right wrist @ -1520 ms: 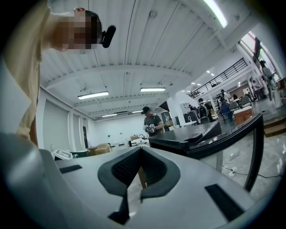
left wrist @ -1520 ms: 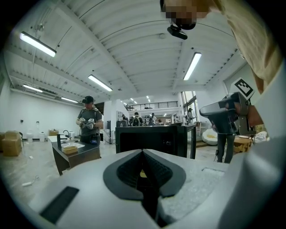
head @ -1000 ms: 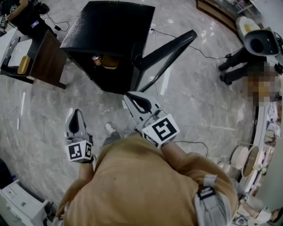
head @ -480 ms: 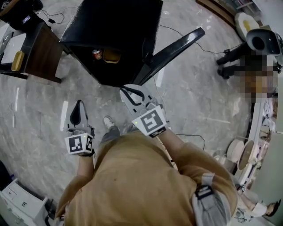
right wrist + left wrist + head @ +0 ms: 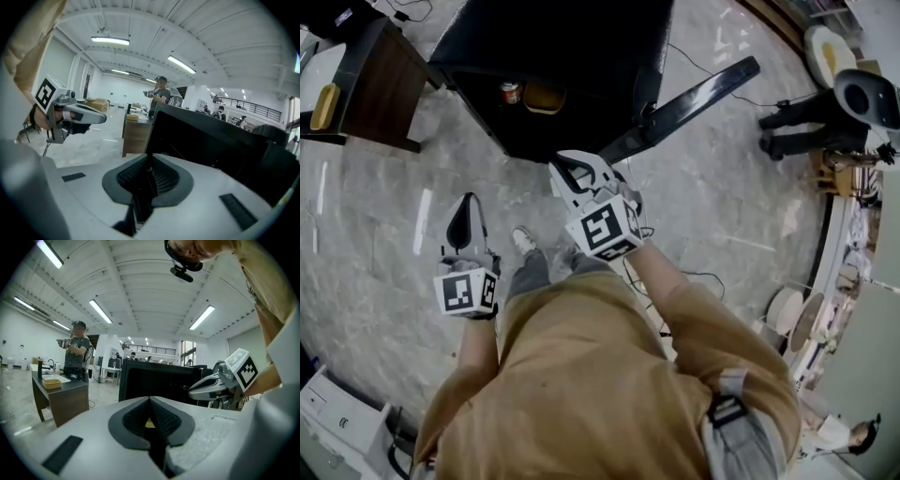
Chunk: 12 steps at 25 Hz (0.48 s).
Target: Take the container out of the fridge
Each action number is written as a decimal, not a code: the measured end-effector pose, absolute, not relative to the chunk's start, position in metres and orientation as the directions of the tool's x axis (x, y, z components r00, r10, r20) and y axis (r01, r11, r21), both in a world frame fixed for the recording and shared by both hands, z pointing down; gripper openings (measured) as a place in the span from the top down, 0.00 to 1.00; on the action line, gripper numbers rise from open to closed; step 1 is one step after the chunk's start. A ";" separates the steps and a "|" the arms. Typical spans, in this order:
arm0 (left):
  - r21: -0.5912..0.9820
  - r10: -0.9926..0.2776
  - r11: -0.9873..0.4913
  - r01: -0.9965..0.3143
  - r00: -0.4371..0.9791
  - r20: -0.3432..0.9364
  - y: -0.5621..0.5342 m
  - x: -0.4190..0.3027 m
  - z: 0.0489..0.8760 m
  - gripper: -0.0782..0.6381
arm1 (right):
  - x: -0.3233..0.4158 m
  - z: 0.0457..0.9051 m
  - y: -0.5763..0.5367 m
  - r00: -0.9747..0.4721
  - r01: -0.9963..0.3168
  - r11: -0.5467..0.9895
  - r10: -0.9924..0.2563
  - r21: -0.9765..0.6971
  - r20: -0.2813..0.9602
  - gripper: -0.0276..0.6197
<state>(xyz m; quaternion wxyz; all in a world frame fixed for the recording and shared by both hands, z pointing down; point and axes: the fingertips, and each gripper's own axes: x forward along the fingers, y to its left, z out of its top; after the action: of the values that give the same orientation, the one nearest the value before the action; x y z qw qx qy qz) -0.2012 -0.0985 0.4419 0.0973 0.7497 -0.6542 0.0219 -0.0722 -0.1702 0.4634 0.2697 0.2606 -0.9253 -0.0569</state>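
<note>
The black fridge (image 5: 572, 56) stands on the floor ahead with its door (image 5: 698, 101) swung open to the right. On a shelf inside sit a yellow-orange container (image 5: 544, 96) and, left of it, a red can (image 5: 510, 92). My right gripper (image 5: 557, 162) is shut and empty, its tip just short of the fridge's open front, below the container. My left gripper (image 5: 470, 197) hangs lower left over the floor, shut and empty. The left gripper view shows the fridge (image 5: 154, 380) and the right gripper (image 5: 194, 391).
A dark wooden table (image 5: 370, 84) with a yellow object (image 5: 322, 105) stands left of the fridge. Cables (image 5: 741, 246) trail over the marble floor. A black stand (image 5: 811, 127) is at the right and a white unit (image 5: 337, 427) at the lower left. A person (image 5: 76, 352) stands by the table.
The fridge has come closer in the head view. My right gripper has moved up to the open fridge front; my left gripper stays low at the left.
</note>
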 end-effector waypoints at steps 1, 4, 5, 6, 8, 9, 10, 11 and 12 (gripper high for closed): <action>0.119 -0.976 -0.124 -0.985 0.142 0.162 -0.098 -0.206 0.446 0.89 | -0.078 0.471 -0.173 -0.715 -0.445 0.860 -0.509 0.250 0.479 0.95; 0.132 -0.975 -0.120 -0.984 0.142 0.171 -0.097 -0.219 0.458 0.89 | -0.094 0.490 -0.177 -0.704 -0.418 0.871 -0.491 0.260 0.513 0.95; 0.136 -0.974 -0.117 -0.984 0.140 0.176 -0.096 -0.223 0.462 0.89 | -0.098 0.495 -0.179 -0.701 -0.408 0.873 -0.486 0.266 0.522 0.95; 0.141 -0.974 -0.114 -0.983 0.139 0.181 -0.096 -0.227 0.467 0.89 | -0.103 0.500 -0.181 -0.697 -0.400 0.875 -0.483 0.271 0.530 0.95; 0.151 -0.972 -0.111 -0.982 0.139 0.188 -0.097 -0.233 0.475 0.89 | -0.108 0.510 -0.186 -0.687 -0.390 0.878 -0.479 0.278 0.547 0.95; 0.155 -0.972 -0.112 -0.981 0.141 0.190 -0.096 -0.234 0.478 0.89 | -0.109 0.516 -0.188 -0.679 -0.387 0.878 -0.478 0.282 0.557 0.95; 0.159 -0.971 -0.115 -0.981 0.145 0.192 -0.096 -0.235 0.481 0.89 | -0.110 0.522 -0.190 -0.670 -0.384 0.878 -0.478 0.286 0.568 0.95; 0.162 -0.970 -0.118 -0.980 0.149 0.194 -0.094 -0.235 0.484 0.89 | -0.110 0.527 -0.191 -0.662 -0.382 0.878 -0.478 0.289 0.577 0.91; 0.164 -0.968 -0.121 -0.979 0.152 0.198 -0.093 -0.235 0.487 0.89 | -0.111 0.531 -0.194 -0.654 -0.381 0.877 -0.479 0.293 0.585 0.81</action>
<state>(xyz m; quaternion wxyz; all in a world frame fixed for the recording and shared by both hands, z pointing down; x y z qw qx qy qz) -0.2352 -0.0931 0.4867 0.1280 0.7482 -0.6506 0.0212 -0.1106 -0.1936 0.5314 0.3418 0.2372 -0.9065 -0.0723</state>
